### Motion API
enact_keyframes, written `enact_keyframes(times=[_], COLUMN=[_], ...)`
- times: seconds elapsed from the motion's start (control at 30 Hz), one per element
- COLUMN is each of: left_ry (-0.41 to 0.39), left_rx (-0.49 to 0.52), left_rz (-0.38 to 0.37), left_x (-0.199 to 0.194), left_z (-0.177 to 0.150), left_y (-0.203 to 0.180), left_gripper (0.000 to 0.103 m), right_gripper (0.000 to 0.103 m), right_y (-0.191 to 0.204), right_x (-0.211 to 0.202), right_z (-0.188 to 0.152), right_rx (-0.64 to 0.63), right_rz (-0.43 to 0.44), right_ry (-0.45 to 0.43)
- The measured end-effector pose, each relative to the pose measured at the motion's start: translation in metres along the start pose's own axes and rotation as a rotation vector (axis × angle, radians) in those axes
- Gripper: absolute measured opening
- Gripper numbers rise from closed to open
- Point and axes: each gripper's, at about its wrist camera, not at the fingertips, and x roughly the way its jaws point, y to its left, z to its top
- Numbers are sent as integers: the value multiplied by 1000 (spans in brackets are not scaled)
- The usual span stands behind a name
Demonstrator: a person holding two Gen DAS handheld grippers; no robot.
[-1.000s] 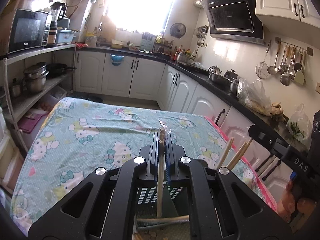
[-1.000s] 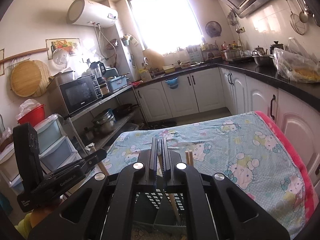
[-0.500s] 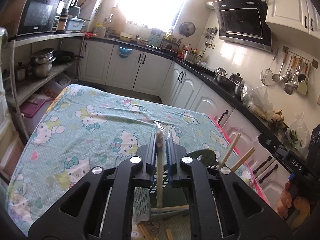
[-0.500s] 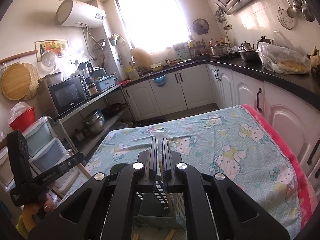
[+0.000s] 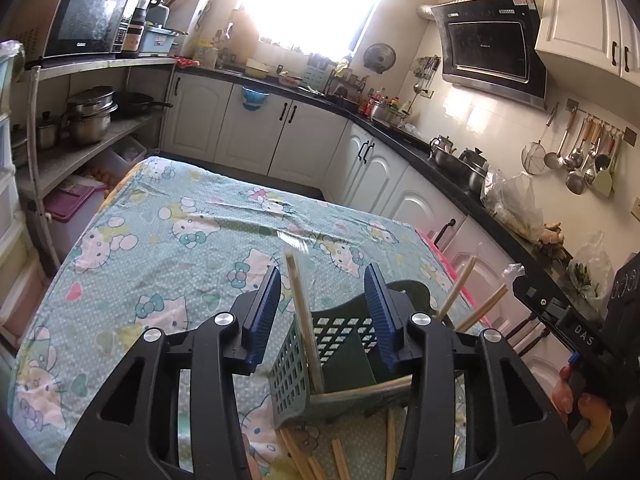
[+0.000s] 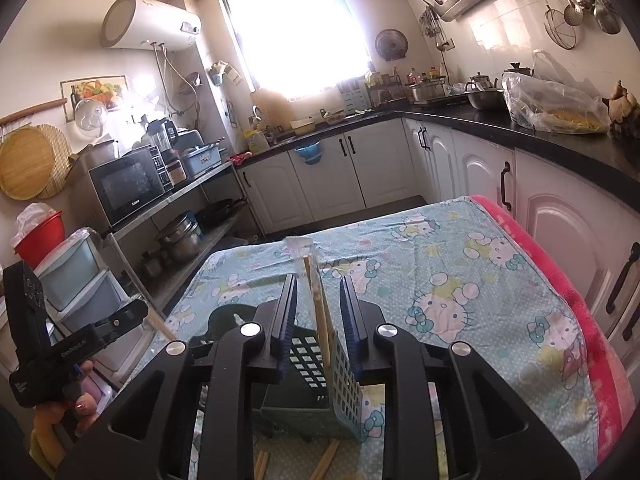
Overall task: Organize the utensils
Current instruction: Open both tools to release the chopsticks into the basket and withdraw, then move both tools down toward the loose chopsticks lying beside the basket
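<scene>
- One worktop [image 5: 160, 240] fills the middle of both views; it is covered with a light green cartoon-cat cloth [image 6: 460, 280], and a pink edge shows along the side nearest the white cabinets.
- The utensil basket [image 5: 344, 344], a grey-green plastic holder with a grid wall and inner compartments, stands on the cloth at the near end of the worktop, directly below both tools.
- The left tongs [image 5: 320, 312] hang above the basket. Their jaws have just been opening and now stand spread, with blue pads on both sides.
- One wrapped pair of chopsticks [image 5: 302, 312] stands tilted in the basket and rises between the left jaws, but neither pad touches it.
- The right tongs [image 6: 318, 312] are also above the basket. Their jaws have just been opening too, and they stand a little apart.
- A second pair of chopsticks in clear wrap [image 6: 318, 312] stands almost upright in a compartment, between the right pads; I see a small gap on each side.
- Some loose chopsticks [image 5: 340, 456] lie flat on the cloth, just in front of the basket.
- A hand [image 6: 72, 412] holds the grip of the left tool, at the lower left of the right wrist view.
</scene>
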Motion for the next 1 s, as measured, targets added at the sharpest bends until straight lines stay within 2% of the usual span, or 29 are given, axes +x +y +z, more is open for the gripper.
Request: enact_keyframes(times=[0.37,0.63,0.9,1.0], left_ry=[-2,-15,-15,-13], left_rx=[-10,1,-11,-14], left_rz=[-7,-10,-11,-13], left_x=[-14,-27,-36,-39], left_z=[-10,-16,-27,-31], left_y=[0,-3,0,1], left_gripper=[57,78,91,92], right_gripper=[31,35,42,45], right_y=[-1,1,3,5], right_x=[-13,-22,-31,-33], right_z=[-12,-20,-31,-36], right_rx=[-7,-16,-24,-28], right_rz=[-6,-3,-3,-4], right_ry=[12,23,30,40])
